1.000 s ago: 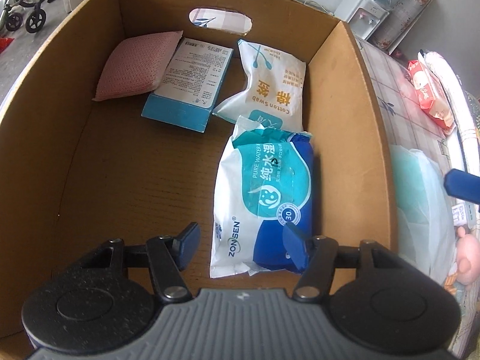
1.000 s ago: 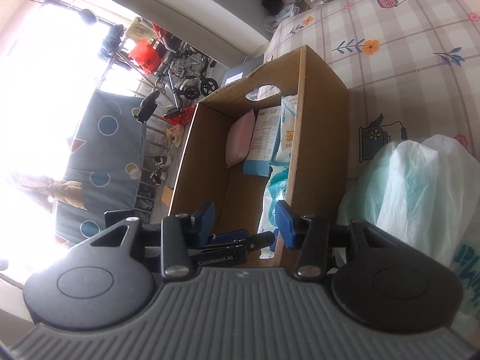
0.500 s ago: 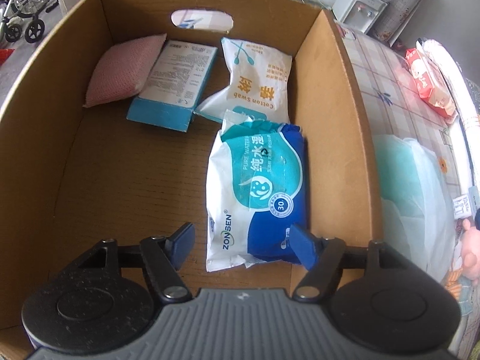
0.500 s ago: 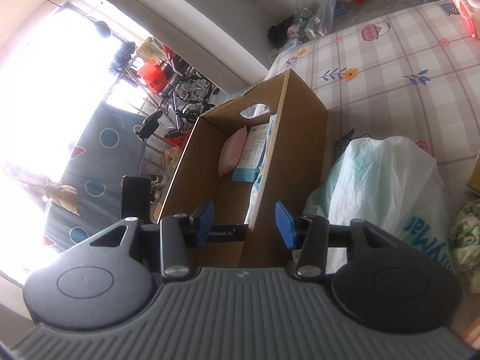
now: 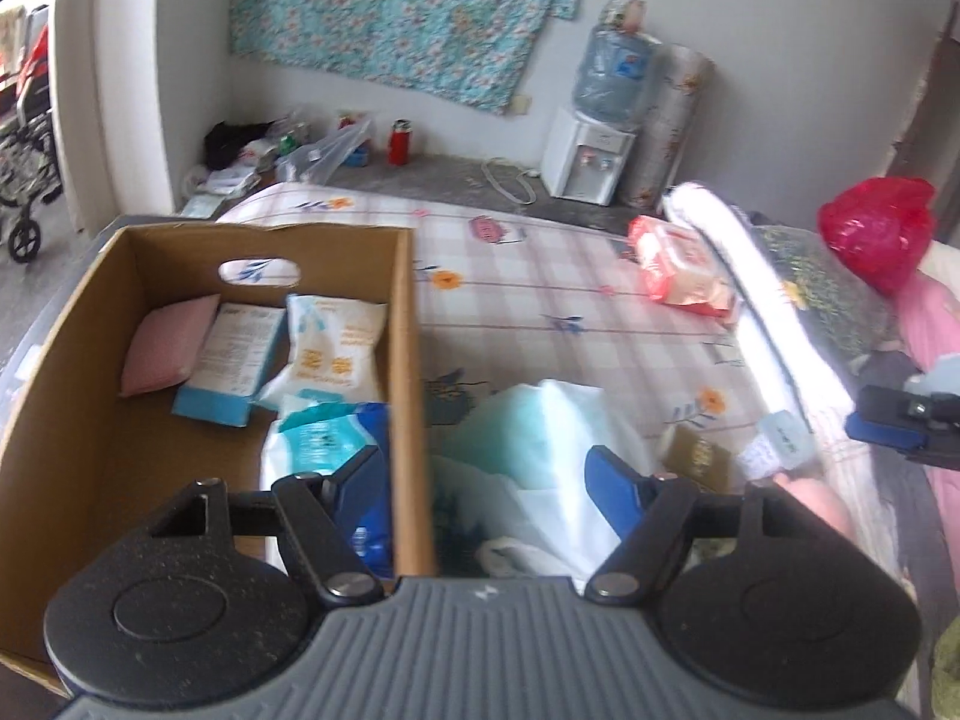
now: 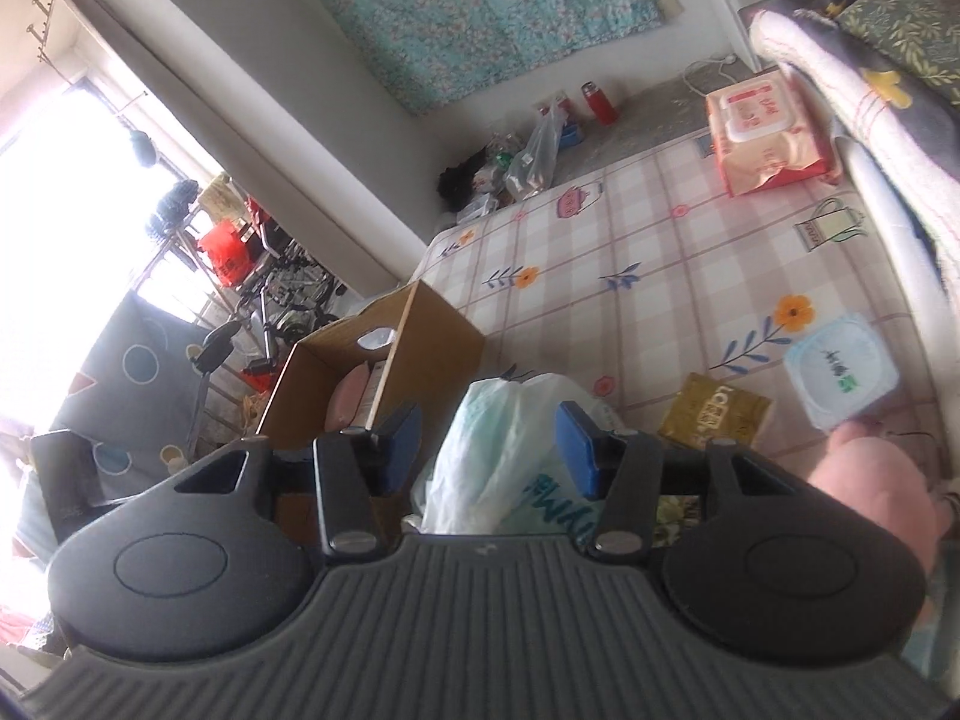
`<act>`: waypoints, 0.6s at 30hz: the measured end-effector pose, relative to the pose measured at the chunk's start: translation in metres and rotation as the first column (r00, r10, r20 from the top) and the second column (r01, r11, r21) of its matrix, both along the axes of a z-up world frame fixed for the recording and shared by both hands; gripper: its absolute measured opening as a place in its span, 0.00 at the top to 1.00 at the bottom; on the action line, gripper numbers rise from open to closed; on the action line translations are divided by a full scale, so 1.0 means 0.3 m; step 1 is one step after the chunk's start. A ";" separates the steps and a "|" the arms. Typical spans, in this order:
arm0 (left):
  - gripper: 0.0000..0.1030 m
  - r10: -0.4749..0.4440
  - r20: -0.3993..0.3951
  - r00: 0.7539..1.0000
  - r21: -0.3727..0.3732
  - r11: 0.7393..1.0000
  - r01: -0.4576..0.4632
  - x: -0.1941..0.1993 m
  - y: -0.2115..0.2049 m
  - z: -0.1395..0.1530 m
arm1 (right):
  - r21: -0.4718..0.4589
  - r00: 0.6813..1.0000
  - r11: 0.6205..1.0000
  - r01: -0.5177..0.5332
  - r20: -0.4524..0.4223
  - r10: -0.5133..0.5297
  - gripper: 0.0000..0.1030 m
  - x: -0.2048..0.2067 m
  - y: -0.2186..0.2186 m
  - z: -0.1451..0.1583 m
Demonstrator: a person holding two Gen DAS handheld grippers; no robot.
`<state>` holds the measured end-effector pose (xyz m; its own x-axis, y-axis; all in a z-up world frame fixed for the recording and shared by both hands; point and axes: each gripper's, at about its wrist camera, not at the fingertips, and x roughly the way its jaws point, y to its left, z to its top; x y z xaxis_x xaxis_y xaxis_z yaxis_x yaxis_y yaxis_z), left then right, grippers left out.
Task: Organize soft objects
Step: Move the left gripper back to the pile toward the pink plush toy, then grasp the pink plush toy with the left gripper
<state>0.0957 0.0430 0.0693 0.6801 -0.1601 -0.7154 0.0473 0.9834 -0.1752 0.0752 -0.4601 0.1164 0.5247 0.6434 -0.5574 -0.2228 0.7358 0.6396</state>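
the left hand-held gripper (image 5: 486, 474) hangs with its blue fingers spread wide and nothing between them; its jaws have just been opening. it sits above the right wall of the cardboard box (image 5: 403, 360), one finger over the box interior, the other over a white and green plastic bag (image 5: 528, 432) lying just outside the box on the checked bed sheet (image 5: 540, 300).

the right hand-held gripper (image 6: 487, 441) is released too, jaws partly apart and just opening a little, gripping nothing. the plastic bag (image 6: 498, 438) lies beyond its fingers in line with the gap, and i cannot tell whether it touches them.

inside the box lie a pink sponge pad (image 5: 168, 342) against the far left, a flat white and blue carton (image 5: 237, 360) beside it, a white cotton swab pack (image 5: 333, 348) next along, and a blue and white wet wipes pack (image 5: 324, 450) nearest, by the right wall.

still out on the bed: a red wet wipes pack (image 6: 768, 132) far off, a gold sachet (image 6: 714, 411) near the bag, and a small pale blue tissue pack (image 6: 840, 372) just beside it. a pink soft shape (image 6: 870, 492) at the right edge is too blurred to name.
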 end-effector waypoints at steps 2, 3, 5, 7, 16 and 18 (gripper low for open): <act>0.27 -0.081 0.029 0.996 -0.017 0.997 0.082 -0.031 -0.106 -0.006 | -0.004 0.999 0.999 0.048 -0.002 -0.048 0.50 -0.029 -0.083 -0.010; 0.27 -0.118 0.038 0.992 -0.025 0.993 0.119 -0.044 -0.157 -0.015 | -0.005 0.998 0.998 0.065 -0.005 -0.065 0.50 -0.040 -0.113 -0.015; 0.27 -0.182 0.047 0.982 -0.031 0.983 0.183 -0.064 -0.249 -0.039 | -0.005 0.994 0.994 0.107 -0.018 -0.107 0.49 -0.069 -0.186 -0.034; 0.27 -0.241 0.055 0.969 -0.022 0.970 0.243 -0.082 -0.336 -0.063 | 0.002 0.990 0.990 0.140 -0.035 -0.140 0.48 -0.100 -0.249 -0.060; 0.32 -0.404 0.056 0.913 -0.006 0.914 0.405 -0.105 -0.598 -0.221 | 0.044 0.951 0.960 0.276 -0.155 -0.266 0.46 -0.198 -0.462 -0.189; 0.32 -0.440 0.057 0.896 0.008 0.898 0.440 -0.111 -0.643 -0.250 | 0.045 0.939 0.954 0.298 -0.195 -0.284 0.45 -0.199 -0.492 -0.228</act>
